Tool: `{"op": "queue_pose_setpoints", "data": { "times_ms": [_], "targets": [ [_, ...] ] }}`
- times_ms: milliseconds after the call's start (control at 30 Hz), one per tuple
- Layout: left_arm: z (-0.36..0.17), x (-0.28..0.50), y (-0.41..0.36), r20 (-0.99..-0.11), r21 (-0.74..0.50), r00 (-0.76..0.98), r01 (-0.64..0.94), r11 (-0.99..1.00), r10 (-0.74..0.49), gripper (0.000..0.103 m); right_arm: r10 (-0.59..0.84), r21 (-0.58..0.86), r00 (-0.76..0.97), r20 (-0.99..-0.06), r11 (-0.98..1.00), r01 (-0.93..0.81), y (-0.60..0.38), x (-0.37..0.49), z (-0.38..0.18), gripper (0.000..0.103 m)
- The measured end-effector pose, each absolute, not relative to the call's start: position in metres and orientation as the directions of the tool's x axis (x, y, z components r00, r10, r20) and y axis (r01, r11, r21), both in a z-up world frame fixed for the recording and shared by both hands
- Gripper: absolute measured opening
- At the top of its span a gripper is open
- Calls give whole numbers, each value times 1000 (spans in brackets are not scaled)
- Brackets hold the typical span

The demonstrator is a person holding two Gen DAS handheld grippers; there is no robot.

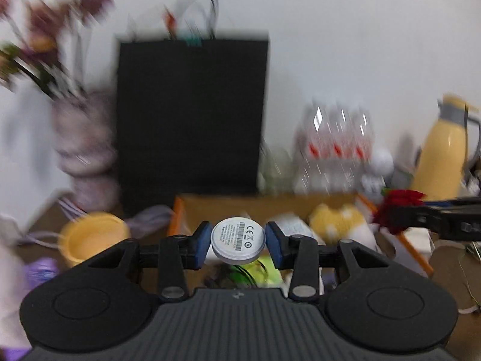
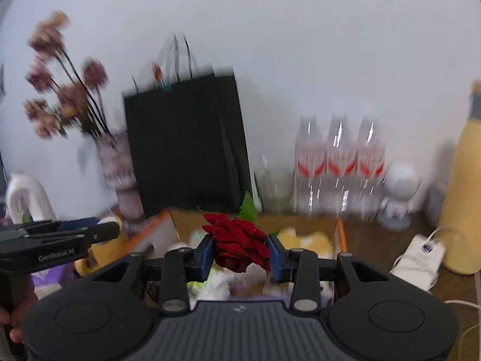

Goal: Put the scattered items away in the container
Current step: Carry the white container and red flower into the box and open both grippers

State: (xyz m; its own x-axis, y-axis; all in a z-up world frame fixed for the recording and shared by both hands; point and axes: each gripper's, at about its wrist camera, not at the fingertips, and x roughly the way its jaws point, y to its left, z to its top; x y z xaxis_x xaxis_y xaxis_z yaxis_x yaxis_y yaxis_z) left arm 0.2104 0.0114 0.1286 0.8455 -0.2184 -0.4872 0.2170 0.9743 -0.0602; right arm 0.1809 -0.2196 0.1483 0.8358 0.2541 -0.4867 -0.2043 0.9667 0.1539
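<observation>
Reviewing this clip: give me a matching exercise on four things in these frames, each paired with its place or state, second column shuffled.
Things:
1. white round disc
2. red rose
3. black paper bag
4. yellow flask

Places or states:
A. stands upright against the wall, behind the cardboard box
B. clamped by the right gripper
C. far right, beside the clear bottles
D. clamped by the left gripper

Pairs: 1-D, 2-B, 3-A, 4-C
</observation>
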Motion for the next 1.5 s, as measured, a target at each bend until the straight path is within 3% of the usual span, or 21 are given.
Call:
{"op": "queue_pose_setpoints", "data": {
  "times_ms": [67,167,333,467,567,667,900,1033,1300,1400,1500],
  "targets": [
    [121,238,6,-580,-100,775,238,966,-251,41,270,184,773,-574,963,-199,-224,214,137,36],
    [113,271,1,-653,-122,709,248,961,-266,41,281,220,672,-685,959,-177,-229,257,118,36],
    [95,308,-14,-750,-111,612,258,960,-251,42,217,154,570,-793,976,-157,-220,295,101,39],
    [90,322,-19,-780,-84,587,248,965,-218,54,205,152,534,-820,978,-142,-217,308,91,46],
    [100,324,-15,-782,-82,587,239,968,-211,70,234,205,535,-812,972,-114,-224,309,95,53],
    [118,325,-11,-790,-62,585,225,972,-186,75,242,231,525,-816,969,-87,-230,311,108,57],
    [175,330,9,-870,-77,480,91,993,-111,99,242,265,504,-829,964,-27,-239,300,174,85],
    [198,306,8,-853,-47,512,112,993,-98,103,216,235,526,-823,971,-30,-235,280,203,88],
    [185,261,-7,-851,27,524,94,995,-26,103,204,241,562,-802,971,-9,-229,241,200,89],
    [186,234,-12,-734,77,679,47,996,24,103,163,205,635,-755,979,-8,-225,225,197,89],
    [182,199,-15,-526,79,850,80,994,-27,103,130,141,808,-574,988,-59,-218,195,192,89]
  ]
}}
